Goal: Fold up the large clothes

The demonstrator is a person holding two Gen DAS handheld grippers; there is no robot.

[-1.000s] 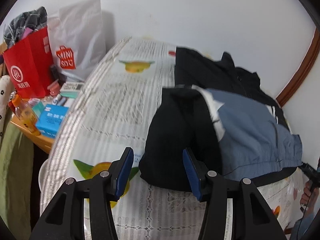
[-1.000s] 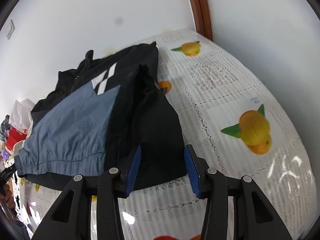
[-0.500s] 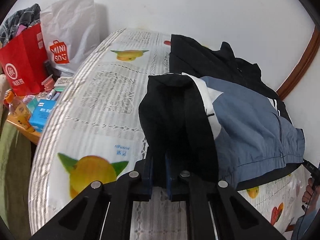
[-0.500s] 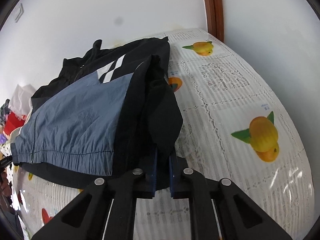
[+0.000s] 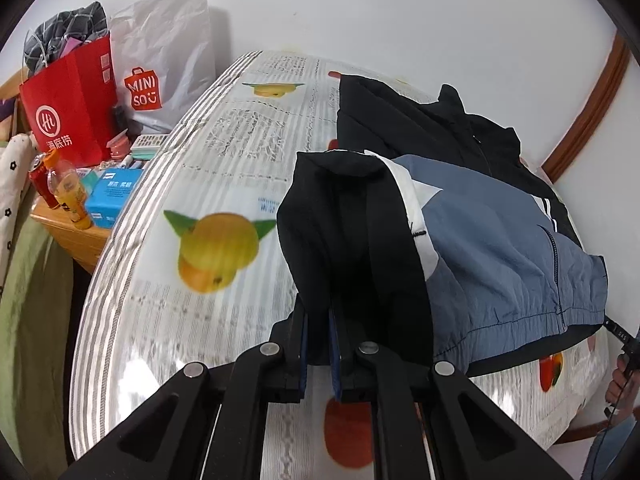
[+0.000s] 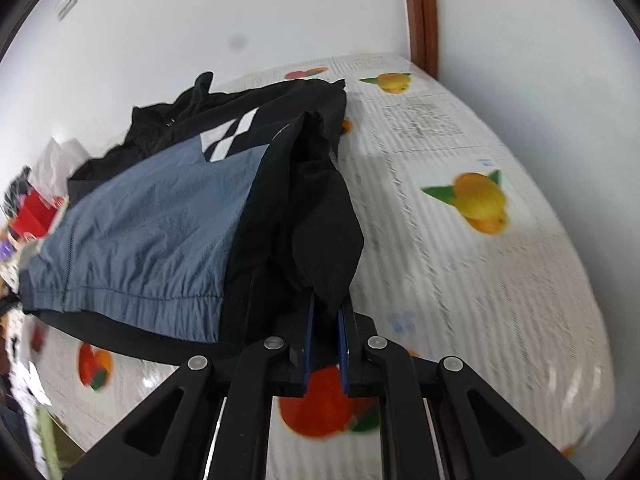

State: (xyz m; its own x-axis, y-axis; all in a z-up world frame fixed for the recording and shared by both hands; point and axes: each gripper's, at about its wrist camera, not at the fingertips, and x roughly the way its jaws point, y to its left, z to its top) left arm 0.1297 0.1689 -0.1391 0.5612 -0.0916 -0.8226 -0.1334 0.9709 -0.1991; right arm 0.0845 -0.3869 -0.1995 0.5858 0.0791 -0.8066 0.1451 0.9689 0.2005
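A black and blue jacket [image 5: 500, 240] lies on a table with a fruit-print cloth [image 5: 224, 160]; its sleeves are folded in over the body. My left gripper [image 5: 318, 320] is shut on the black fabric at the jacket's near left corner and lifts it off the cloth. My right gripper [image 6: 325, 312] is shut on the black fabric at the jacket's [image 6: 152, 224] near right corner, also raised above the cloth [image 6: 460, 260]. The blue front panel faces up between the two grips.
Left of the table stand a red paper bag [image 5: 68, 100], a white Miniso bag [image 5: 160, 68], a blue box [image 5: 112, 196] and bottles [image 5: 68, 192] on a wooden stand. A wooden door frame [image 6: 420, 16] rises at the back right. A person's hand [image 5: 624, 372] shows at the right edge.
Both grippers went from open over the jacket's hem to shut on its two near corners. They have since lifted the black fabric up off the cloth.
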